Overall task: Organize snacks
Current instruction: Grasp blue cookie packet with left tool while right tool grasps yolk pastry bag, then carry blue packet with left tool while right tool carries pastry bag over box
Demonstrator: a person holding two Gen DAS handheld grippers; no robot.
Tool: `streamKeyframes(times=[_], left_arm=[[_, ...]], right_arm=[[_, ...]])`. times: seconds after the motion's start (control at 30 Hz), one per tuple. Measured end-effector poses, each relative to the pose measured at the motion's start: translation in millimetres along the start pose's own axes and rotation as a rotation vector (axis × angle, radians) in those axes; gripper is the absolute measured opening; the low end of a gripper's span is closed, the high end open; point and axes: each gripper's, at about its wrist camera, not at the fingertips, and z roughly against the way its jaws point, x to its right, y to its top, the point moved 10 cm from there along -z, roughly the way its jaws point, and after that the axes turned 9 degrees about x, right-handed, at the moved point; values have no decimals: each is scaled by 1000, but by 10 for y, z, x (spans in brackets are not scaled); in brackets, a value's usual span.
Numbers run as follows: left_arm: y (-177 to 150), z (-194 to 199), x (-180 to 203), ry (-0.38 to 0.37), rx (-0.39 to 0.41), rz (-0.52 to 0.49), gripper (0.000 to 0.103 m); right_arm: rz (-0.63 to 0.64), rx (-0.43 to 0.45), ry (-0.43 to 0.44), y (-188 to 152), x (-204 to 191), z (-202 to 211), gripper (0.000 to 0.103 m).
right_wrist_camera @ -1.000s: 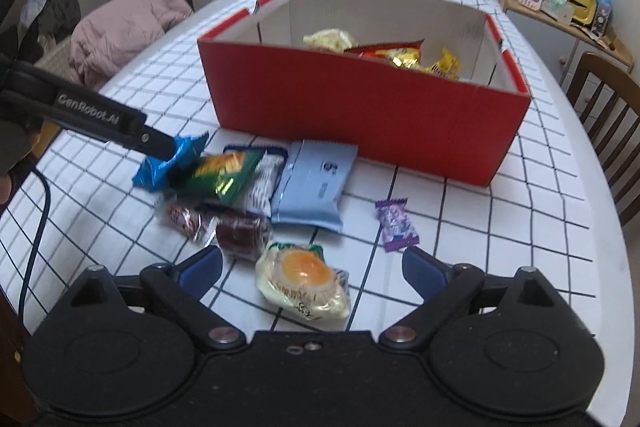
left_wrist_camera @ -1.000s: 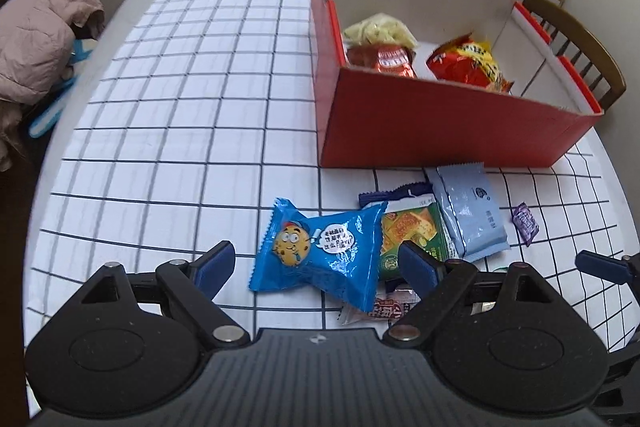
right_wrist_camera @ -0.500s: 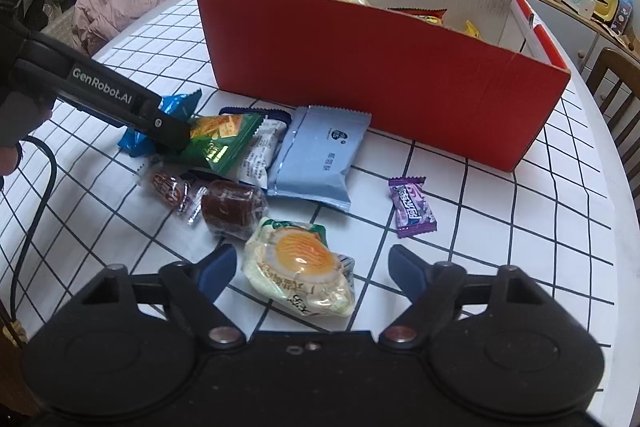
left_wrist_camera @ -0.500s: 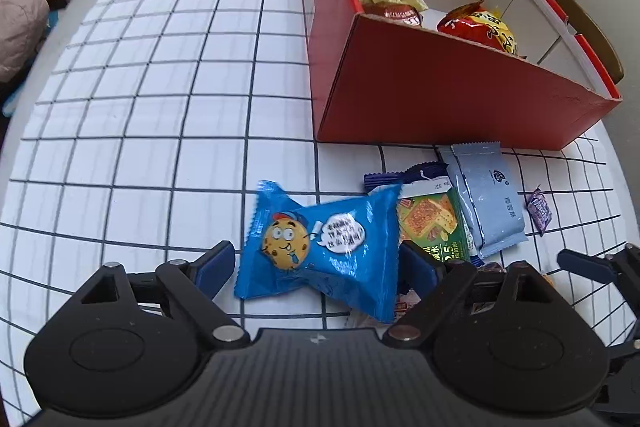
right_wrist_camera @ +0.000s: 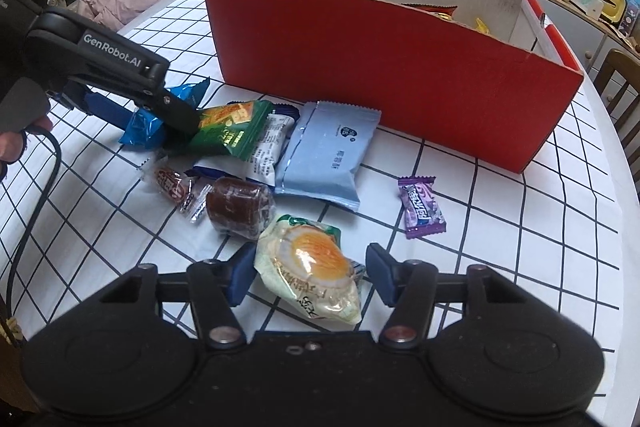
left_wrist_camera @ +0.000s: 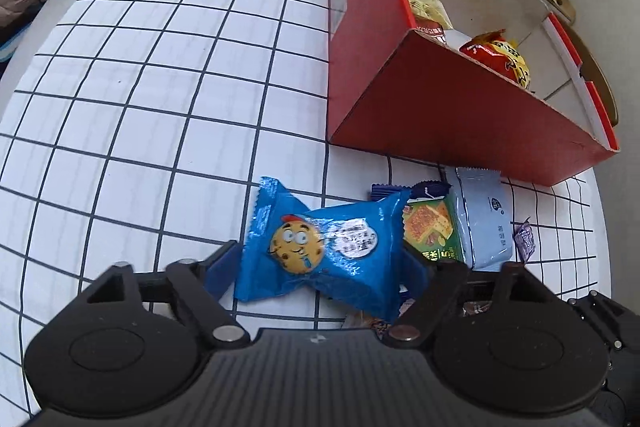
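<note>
Blue cookie pack (left_wrist_camera: 320,259) lay low centre of the left view, between the left gripper's (left_wrist_camera: 316,267) closing jaws; pads at its ends, grip not yet firm. Risk: the puffy wrapper squirts out, or the right pad snags the green pack (left_wrist_camera: 432,231) touching it. Egg snack (right_wrist_camera: 312,275) sat low centre of the right view; right gripper (right_wrist_camera: 310,273) closing around it, gaps showing. Box (right_wrist_camera: 384,67) waited behind, upper centre.

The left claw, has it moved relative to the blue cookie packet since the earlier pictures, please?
Yes. The left claw has come forward and down over the blue cookie packet, which now lies between its closing fingers.
</note>
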Motion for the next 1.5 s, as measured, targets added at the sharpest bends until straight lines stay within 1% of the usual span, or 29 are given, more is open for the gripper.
streamKeyframes(times=[0.03, 0.07, 0.13, 0.3, 0.53, 0.73, 0.97, 1.07, 1.2, 1.4, 1.5], left_arm=[[3, 12, -7, -4, 2, 11, 71], [7, 26, -12, -11, 3, 23, 69], [22, 55, -9, -25, 10, 42, 59], [15, 119, 22, -33, 22, 41, 54], [12, 283, 71, -51, 50, 43, 53], [15, 490, 122, -52, 80, 30, 53], [80, 785, 283, -73, 131, -6, 54], [123, 896, 362, -60, 154, -33, 54], [199, 1037, 473, -61, 190, -61, 54], [330, 1189, 651, -61, 241, -115, 54], [404, 1219, 735, -64, 254, -134, 54]], right_arm=[[0, 1, -3, -4, 2, 5, 56], [0, 1, -5, -7, 3, 8, 56], [-9, 2, -9, -11, 4, 17, 55], [-34, 7, -14, -8, 3, 76, 54], [-58, 34, -27, 34, 6, 244, 54], [-70, 74, -28, 134, -1, 448, 54], [-69, 120, -26, 340, -28, 693, 54], [-60, 146, -32, 455, -32, 791, 54], [-47, 175, -41, 601, -17, 900, 54], [-36, 216, -55, 812, 67, 1002, 54], [-29, 237, -66, 915, 124, 1036, 54]])
